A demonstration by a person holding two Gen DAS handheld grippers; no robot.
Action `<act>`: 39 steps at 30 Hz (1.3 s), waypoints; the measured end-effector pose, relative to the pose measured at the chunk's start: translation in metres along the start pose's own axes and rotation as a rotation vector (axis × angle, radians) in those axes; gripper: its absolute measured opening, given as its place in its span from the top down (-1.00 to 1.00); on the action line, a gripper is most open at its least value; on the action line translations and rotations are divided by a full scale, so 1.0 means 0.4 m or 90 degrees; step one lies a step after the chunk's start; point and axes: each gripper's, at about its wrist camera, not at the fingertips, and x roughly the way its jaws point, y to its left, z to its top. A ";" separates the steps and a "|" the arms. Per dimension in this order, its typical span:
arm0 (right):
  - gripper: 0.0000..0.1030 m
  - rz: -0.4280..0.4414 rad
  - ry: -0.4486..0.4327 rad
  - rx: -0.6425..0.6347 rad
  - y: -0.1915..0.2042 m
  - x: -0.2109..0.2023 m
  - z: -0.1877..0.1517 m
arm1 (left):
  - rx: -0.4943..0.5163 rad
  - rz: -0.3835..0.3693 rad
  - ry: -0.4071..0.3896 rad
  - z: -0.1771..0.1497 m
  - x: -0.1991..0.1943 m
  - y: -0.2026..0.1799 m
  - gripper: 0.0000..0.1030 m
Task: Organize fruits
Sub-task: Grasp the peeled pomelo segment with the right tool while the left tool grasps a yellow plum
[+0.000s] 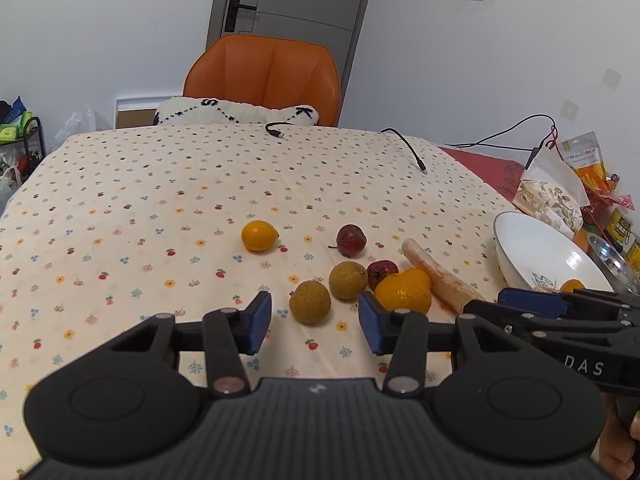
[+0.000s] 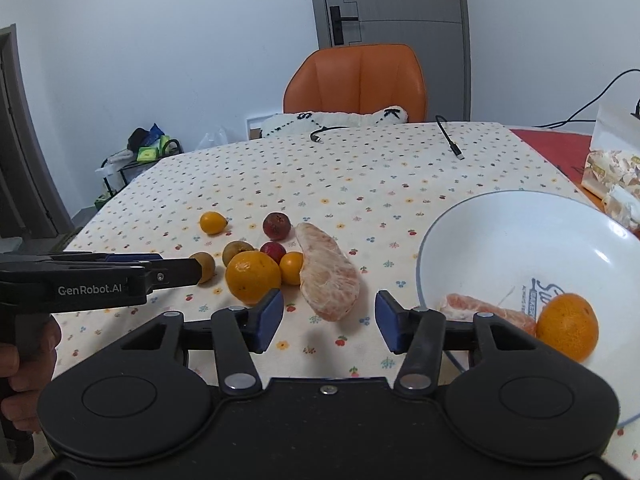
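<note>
On the worktop (image 2: 400, 168), beside the bowl (image 2: 440, 240), the peeled pomelo segment (image 2: 328, 276) looks soft and tearable: grip mid-body, gently. Firmer orange (image 2: 253, 276), russet fruit (image 1: 310, 301). Left gripper (image 1: 314, 322) and right gripper (image 2: 329, 320) gape wide, empty.

Both cams sat low over the near edge of the table (image 1: 120, 184), looking forward across the floral cloth toward the orange chair (image 1: 264, 76) and grey door (image 2: 396, 0). The left view looked from the left side, close above the loose fruit pile (image 1: 360, 280). The right view sat further right (almost over the white bowl (image 2: 500, 224)). Both shared the pile, bowl, chair and door.
</note>
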 end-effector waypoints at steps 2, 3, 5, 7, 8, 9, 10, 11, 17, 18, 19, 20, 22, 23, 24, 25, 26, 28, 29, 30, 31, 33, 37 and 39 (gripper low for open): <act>0.08 0.000 0.002 0.000 0.000 0.009 0.004 | 0.001 0.003 0.000 0.002 0.009 -0.001 0.13; 0.09 -0.002 0.002 -0.003 0.001 0.015 0.006 | 0.001 0.005 -0.001 0.001 0.012 -0.001 0.15; 0.10 -0.007 0.002 -0.009 0.004 0.024 0.008 | -0.002 0.005 0.000 0.001 0.018 0.002 0.18; 0.12 -0.008 0.005 -0.014 0.006 0.033 0.008 | -0.006 0.005 0.003 0.000 0.025 0.007 0.24; 0.14 -0.009 0.006 -0.016 0.007 0.037 0.008 | -0.006 0.005 0.005 -0.001 0.029 0.008 0.25; 0.17 -0.010 0.007 -0.018 0.007 0.041 0.008 | -0.005 0.005 0.005 -0.001 0.032 0.009 0.26; 0.21 -0.011 0.008 -0.019 0.009 0.044 0.009 | -0.005 0.006 0.007 -0.002 0.036 0.010 0.26; 0.23 -0.012 0.008 -0.021 0.010 0.049 0.010 | -0.006 0.006 0.009 -0.003 0.040 0.012 0.27; 0.32 -0.024 0.006 -0.043 0.019 0.063 0.010 | -0.011 -0.001 0.002 -0.003 0.045 0.015 0.56; 0.34 -0.027 0.006 -0.045 0.020 0.064 0.011 | -0.011 0.000 0.003 -0.003 0.044 0.013 0.56; 0.38 -0.029 0.005 -0.046 0.020 0.065 0.012 | -0.008 0.003 0.001 -0.004 0.043 0.011 0.56; 0.40 -0.031 0.005 -0.047 0.020 0.065 0.012 | -0.006 0.004 0.000 -0.005 0.042 0.009 0.56; 0.48 -0.033 0.004 -0.048 0.018 0.062 0.013 | -0.009 0.002 -0.002 -0.006 0.038 0.009 0.56; 0.51 -0.034 0.003 -0.047 0.017 0.059 0.013 | -0.009 0.002 -0.004 -0.006 0.035 0.008 0.56; 0.55 -0.033 0.002 -0.046 0.015 0.056 0.012 | -0.009 0.002 -0.006 -0.006 0.031 0.008 0.56; 0.56 -0.032 0.002 -0.043 0.013 0.053 0.011 | -0.009 0.002 -0.007 -0.006 0.026 0.007 0.56; 0.56 -0.030 0.002 -0.041 0.012 0.050 0.010 | -0.009 0.002 -0.009 -0.006 0.022 0.006 0.56; 0.57 -0.028 0.000 -0.039 0.012 0.042 0.009 | -0.010 0.000 -0.012 -0.006 0.013 0.004 0.56; 0.58 -0.027 -0.001 -0.037 0.011 0.040 0.008 | -0.009 0.000 -0.014 -0.006 0.008 0.003 0.56; 0.60 -0.025 -0.004 -0.035 0.010 0.037 0.009 | -0.009 -0.001 -0.015 -0.006 0.004 0.002 0.56; 0.61 -0.024 -0.006 -0.034 0.010 0.032 0.009 | -0.009 -0.002 -0.017 -0.006 -0.001 0.002 0.56; 0.62 -0.025 -0.008 -0.030 0.009 0.024 0.010 | -0.009 -0.003 -0.019 -0.006 -0.009 0.000 0.56; 0.63 -0.025 -0.013 -0.023 0.006 0.010 0.011 | -0.010 -0.003 -0.024 -0.004 -0.024 -0.004 0.56; 0.64 -0.025 -0.016 -0.021 0.004 0.004 0.010 | -0.010 -0.004 -0.027 -0.003 -0.031 -0.006 0.56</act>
